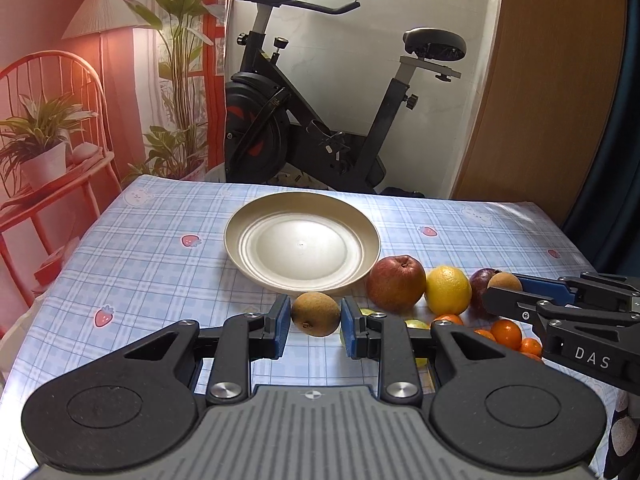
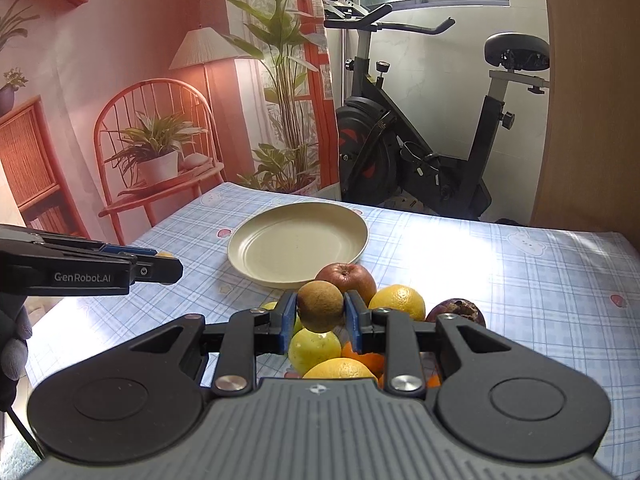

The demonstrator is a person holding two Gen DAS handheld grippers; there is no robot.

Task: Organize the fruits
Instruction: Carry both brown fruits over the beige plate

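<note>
The left gripper (image 1: pixel 315 319) has its blue pads closed against both sides of a brown fruit (image 1: pixel 316 313), held just near of the plate (image 1: pixel 231 236). In the right wrist view only a sliver of that fruit shows at the gripper's tip, and the gripper is off the cloth, left of the plate. The right gripper (image 2: pixel 320 314) is clamped on a second brown fruit (image 2: pixel 320 305), held above the fruit pile at the near right of the plate. The plate is cream, bare, and sits mid-table on the blue checked cloth (image 1: pixel 160 280). Just right of its near rim stands a red apple (image 1: pixel 396 283), seemingly touching the rim. Right of the apple and against it is a yellow citrus (image 1: pixel 448 290), then a dark purple fruit (image 1: pixel 480 280). Nearer in the pile lie small oranges (image 1: pixel 506 330), a green fruit (image 2: pixel 314 348) directly under the right gripper's load, and another yellow citrus (image 2: pixel 340 369) at the gripper's body. An exercise bike (image 1: pixel 320 120) stands beyond the far edge of the table.
</note>
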